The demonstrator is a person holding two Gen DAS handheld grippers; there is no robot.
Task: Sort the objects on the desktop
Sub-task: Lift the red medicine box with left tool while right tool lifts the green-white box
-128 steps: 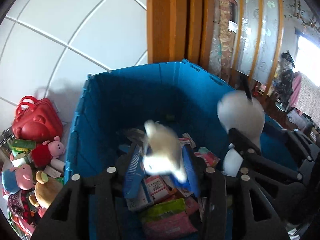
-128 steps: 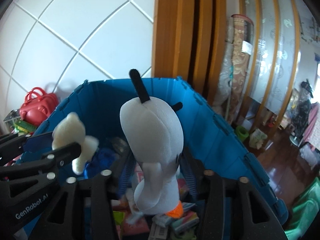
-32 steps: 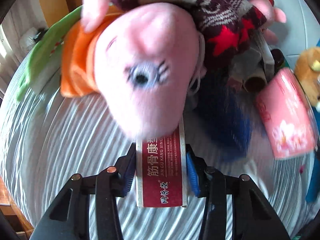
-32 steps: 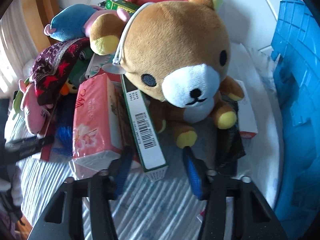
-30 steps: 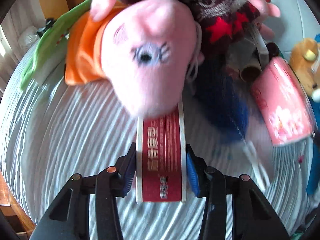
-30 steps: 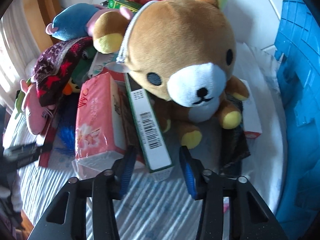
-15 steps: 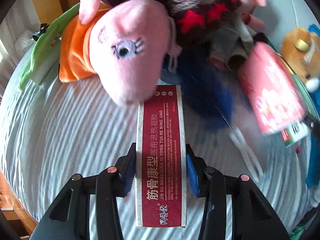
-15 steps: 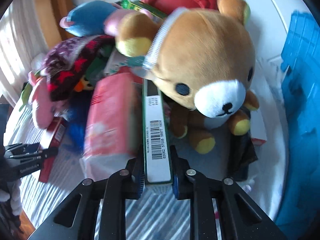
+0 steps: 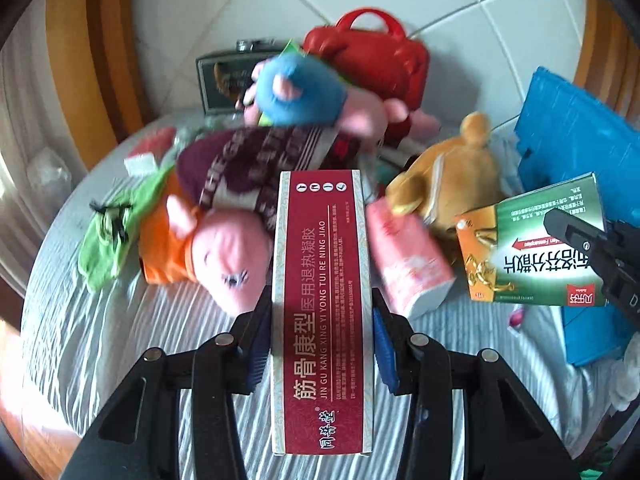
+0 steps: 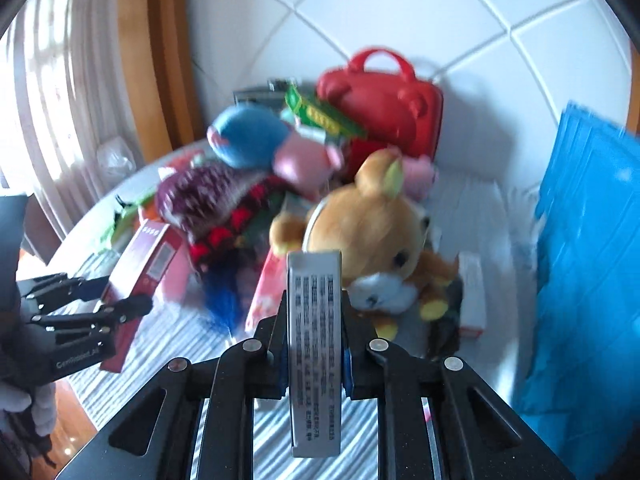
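While the left tongs (image 9: 320,334) are clamped on a long red box (image 9: 322,312) printed with Chinese text, the box is held lengthwise between the blue pads, above the striped cloth of the worktop (image 9: 120,340). The right tongs (image 10: 315,342) are pressed together on the narrow edge of a green and orange box (image 10: 315,344); their jaws have just been closing, with this box between them. In the left wrist view the same green and orange box (image 9: 532,248) is seen at the right, lifted clear of the worktop, with the right tongs (image 9: 592,248) gripping it from the right side.

A heap of objects is spread behind both boxes. A pink pig plush (image 9: 228,252) in an orange garment lies just left of the red box, partly covered by a dark patterned knit (image 9: 248,164). A blue and pink plush (image 9: 300,92) rests on top of the heap, in front of a red carry case (image 9: 372,56) set against the tiled wall. A brown bear plush (image 10: 372,232) lies face down towards the right tongs, with a pink tissue pack (image 9: 404,256) just beside it. A blue crate (image 10: 592,264) stands at the right edge of the worktop. Both views are partly blurred.
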